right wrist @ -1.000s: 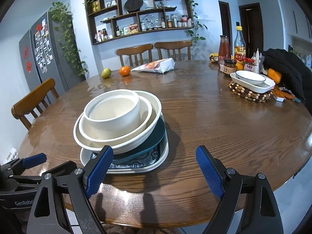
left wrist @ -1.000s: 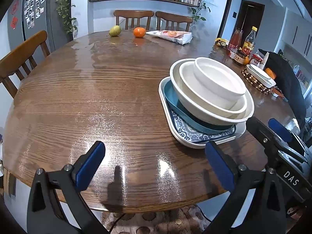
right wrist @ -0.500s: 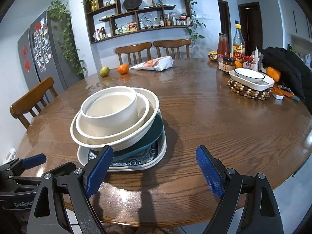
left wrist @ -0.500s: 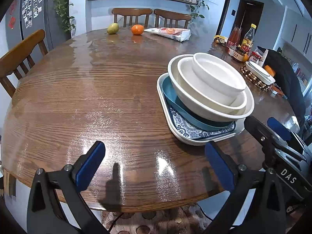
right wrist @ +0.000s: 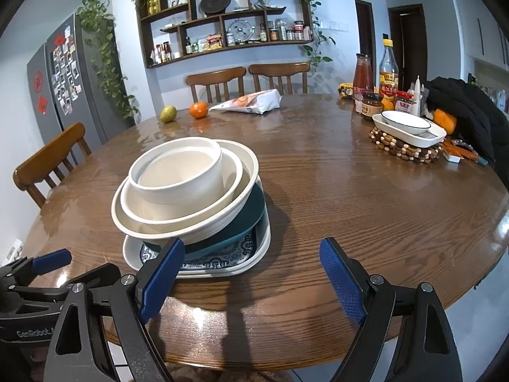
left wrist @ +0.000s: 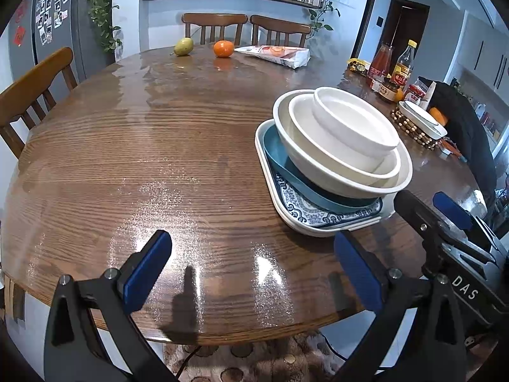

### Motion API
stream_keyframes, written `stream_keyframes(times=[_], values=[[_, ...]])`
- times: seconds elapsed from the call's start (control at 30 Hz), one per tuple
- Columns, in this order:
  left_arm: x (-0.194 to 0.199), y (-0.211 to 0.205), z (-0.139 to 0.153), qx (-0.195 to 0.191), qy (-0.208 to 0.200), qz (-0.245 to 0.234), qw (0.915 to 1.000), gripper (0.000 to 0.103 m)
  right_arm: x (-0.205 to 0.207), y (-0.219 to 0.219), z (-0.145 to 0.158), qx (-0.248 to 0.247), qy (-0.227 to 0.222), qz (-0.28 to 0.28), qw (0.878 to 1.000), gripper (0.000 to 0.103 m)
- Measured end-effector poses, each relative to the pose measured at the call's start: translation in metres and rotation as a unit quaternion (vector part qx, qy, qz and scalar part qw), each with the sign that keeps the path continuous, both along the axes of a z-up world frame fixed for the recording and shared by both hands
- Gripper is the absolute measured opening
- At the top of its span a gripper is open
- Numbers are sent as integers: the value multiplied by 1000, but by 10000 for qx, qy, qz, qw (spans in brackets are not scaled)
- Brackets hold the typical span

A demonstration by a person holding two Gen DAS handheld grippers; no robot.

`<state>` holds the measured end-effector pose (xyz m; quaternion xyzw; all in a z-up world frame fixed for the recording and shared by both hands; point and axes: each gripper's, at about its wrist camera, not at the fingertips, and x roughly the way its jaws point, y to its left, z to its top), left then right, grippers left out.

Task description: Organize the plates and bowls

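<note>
One stack of dishes stands on the round wooden table (left wrist: pixel 159 146). From the bottom up it is a white rectangular plate with a blue pattern (right wrist: pixel 222 262) (left wrist: pixel 299 203), a teal plate (right wrist: pixel 251 213) (left wrist: pixel 276 149), a large white bowl (right wrist: pixel 191 226) (left wrist: pixel 305 165), a medium white bowl (right wrist: pixel 230 172) and a small white bowl (right wrist: pixel 178 172) (left wrist: pixel 353 117). My left gripper (left wrist: pixel 251 245) hovers open over bare table, left of the stack. My right gripper (right wrist: pixel 251 248) is open too; its left finger overlaps the stack's near edge in the view, with nothing between the pads.
A white dish with a bowl in it (right wrist: pixel 407 125) rests on a beaded trivet at the right, beside sauce bottles and jars (right wrist: pixel 375 86) and a black jacket (right wrist: pixel 470 117). A pear (right wrist: pixel 167 114), an orange (right wrist: pixel 198 109) and a snack bag (right wrist: pixel 251 102) lie at the far side. Wooden chairs ring the table.
</note>
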<state>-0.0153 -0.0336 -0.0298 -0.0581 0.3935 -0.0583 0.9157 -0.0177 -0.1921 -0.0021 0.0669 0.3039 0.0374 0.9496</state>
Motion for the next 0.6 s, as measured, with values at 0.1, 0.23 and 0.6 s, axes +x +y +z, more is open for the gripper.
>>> stream_keyframes(times=[0.1, 0.23, 0.6], values=[[-1, 0, 1, -7, -3, -16, 10000, 102, -1, 0, 0, -3, -5, 2, 10000, 87], [-3, 0, 2, -16, -20, -38, 10000, 102, 0, 0, 0, -26, -1, 2, 10000, 87], [-6, -3, 3, -12, -33, -110, 9999, 102, 0, -1, 1, -46, 8, -1, 10000, 87]])
